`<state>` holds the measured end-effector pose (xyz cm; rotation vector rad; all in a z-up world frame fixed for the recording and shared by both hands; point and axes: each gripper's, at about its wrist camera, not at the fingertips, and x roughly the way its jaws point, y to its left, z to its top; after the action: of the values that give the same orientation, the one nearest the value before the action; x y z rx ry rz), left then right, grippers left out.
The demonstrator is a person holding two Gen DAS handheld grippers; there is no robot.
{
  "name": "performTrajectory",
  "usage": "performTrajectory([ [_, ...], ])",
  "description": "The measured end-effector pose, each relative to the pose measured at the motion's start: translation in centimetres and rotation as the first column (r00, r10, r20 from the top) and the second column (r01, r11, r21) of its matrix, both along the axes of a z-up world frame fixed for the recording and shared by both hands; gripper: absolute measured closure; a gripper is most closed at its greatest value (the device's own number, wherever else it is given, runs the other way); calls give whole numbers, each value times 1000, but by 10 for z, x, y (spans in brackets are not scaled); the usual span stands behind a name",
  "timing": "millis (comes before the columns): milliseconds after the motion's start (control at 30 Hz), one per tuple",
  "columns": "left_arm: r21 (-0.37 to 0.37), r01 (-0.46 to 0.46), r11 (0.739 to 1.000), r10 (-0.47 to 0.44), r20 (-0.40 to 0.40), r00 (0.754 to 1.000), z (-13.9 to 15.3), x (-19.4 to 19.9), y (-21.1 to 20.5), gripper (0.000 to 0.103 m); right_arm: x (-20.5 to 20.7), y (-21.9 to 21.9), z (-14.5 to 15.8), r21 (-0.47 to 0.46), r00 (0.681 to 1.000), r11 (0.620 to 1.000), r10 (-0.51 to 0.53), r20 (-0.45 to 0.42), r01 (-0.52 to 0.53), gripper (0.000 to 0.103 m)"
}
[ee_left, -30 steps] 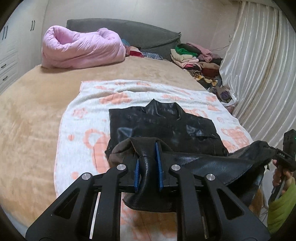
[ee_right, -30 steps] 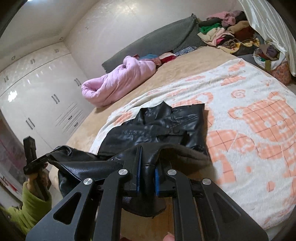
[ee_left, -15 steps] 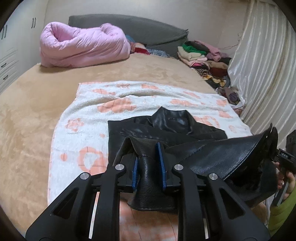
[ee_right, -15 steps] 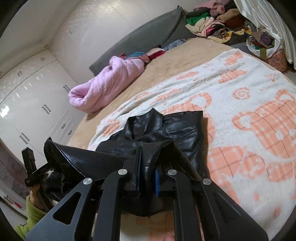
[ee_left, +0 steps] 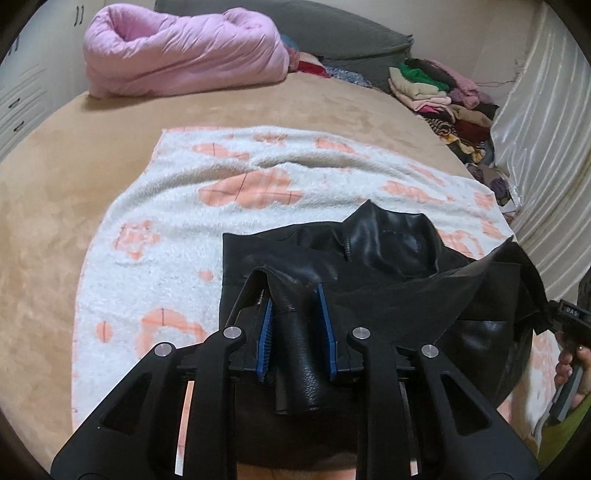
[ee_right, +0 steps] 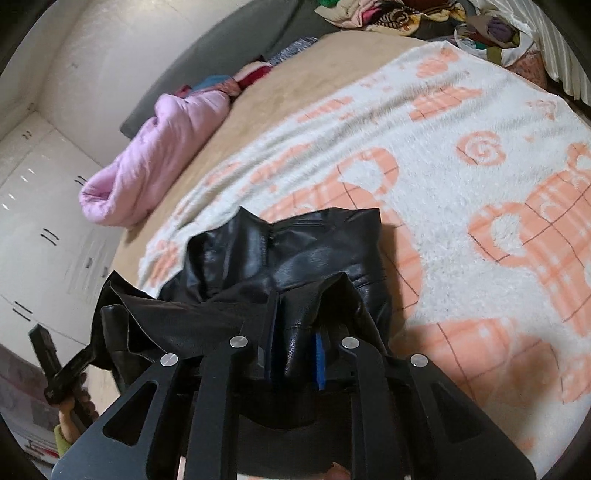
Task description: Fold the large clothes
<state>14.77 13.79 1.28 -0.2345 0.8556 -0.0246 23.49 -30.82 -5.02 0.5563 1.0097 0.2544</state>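
A: What's the bed like?

B: A tan plush bedspread [ee_left: 92,177], with a white blanket [ee_left: 155,266] patterned in orange laid over it. The black leather jacket [ee_left: 388,243] lies on that blanket, its near hem lifted off it.

A: And around the blanket?

B: Beyond its far edge, a rolled pink quilt [ee_left: 177,51] against a grey headboard cushion [ee_left: 343,33]. To the blanket's far right, a heap of clothes [ee_left: 439,92] beside a pale curtain [ee_left: 546,155]. White cupboards [ee_right: 40,236] stand past its left side.

A: The grippers?

B: The left gripper [ee_left: 295,325] pinches a fold of the hem between its blue pads; the right gripper [ee_right: 297,347] is clamped on the hem's other end.
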Motion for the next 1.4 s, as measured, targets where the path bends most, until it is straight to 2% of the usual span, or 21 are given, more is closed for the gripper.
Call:
performTrajectory([
  [167, -8, -11, 1000, 11, 6, 1000, -7, 6, 3, 85, 9, 3, -8, 4, 1000, 1000, -12, -16, 12, 82],
  [233, -24, -16, 1000, 16, 5, 1000, -8, 8, 6, 85, 10, 3, -8, 23, 1000, 1000, -13, -9, 13, 76],
  [267, -40, -20, 999, 20, 10, 1000, -9, 8, 8, 84, 11, 1, -8, 42, 1000, 999, -17, -3, 18, 70],
  [300, -50, -21, 999, 22, 14, 1000, -8, 7, 10, 84, 10, -1, -7, 55, 1000, 998, -27, 6, 26, 56],
  [367, -77, -21, 997, 23, 25, 999, -7, 7, 12, 83, 9, -7, 0, 60, 997, 997, -56, 44, 53, 36],
  [433, -82, -23, 996, 26, 44, 999, -2, 5, 15, 79, 7, -13, 7, 78, 994, 995, -69, 79, 63, 36],
  [500, -87, -33, 996, 40, 86, 996, 7, -1, 18, 71, 6, -17, 14, 82, 992, 995, -69, 109, 60, 28],
  [567, -84, -42, 996, 52, 119, 991, 16, -5, 22, 69, 4, -18, 20, 43, 988, 998, -58, 142, 52, 26],
  [700, -15, -59, 998, 60, 133, 989, 23, -9, 27, 64, 1, -11, 25, -69, 982, 997, -9, 187, 22, 19],
  [833, 52, -27, 998, 23, 72, 997, 3, -1, 22, 55, 5, 11, 16, -288, 977, 957, 84, 194, -25, 19],
  [967, 97, 24, 995, -22, -18, 1000, -31, 18, 9, 51, 18, 30, -6, -425, 974, 902, 156, 164, -73, 20],
  [1033, 117, 37, 992, -33, -37, 999, -42, 26, 3, 50, 27, 35, -16, -456, 976, 886, 167, 142, -86, 21],
  [1133, 154, 35, 987, -30, -36, 999, -50, 40, 0, 49, 42, 39, -28, -453, 979, 887, 164, 118, -94, 32],
  [1233, 141, 38, 989, -35, -20, 999, -52, 49, 1, 49, 48, 40, -32, -447, 980, 891, 156, 122, -86, 39],
  [1267, 145, 41, 989, -39, -16, 999, -53, 50, 0, 52, 48, 41, -31, -446, 979, 891, 157, 126, -86, 45],
  [1300, 149, 47, 988, -45, -13, 999, -54, 51, 0, 63, 48, 41, -32, -448, 978, 890, 161, 132, -86, 52],
  [1333, 158, 41, 987, -40, -8, 999, -54, 52, 0, 69, 47, 42, -32, -458, 978, 885, 160, 135, -81, 54],
  [1400, 164, 36, 986, -38, 9, 999, -53, 49, 1, 86, 44, 42, -30, -466, 977, 882, 155, 145, -71, 72],
])
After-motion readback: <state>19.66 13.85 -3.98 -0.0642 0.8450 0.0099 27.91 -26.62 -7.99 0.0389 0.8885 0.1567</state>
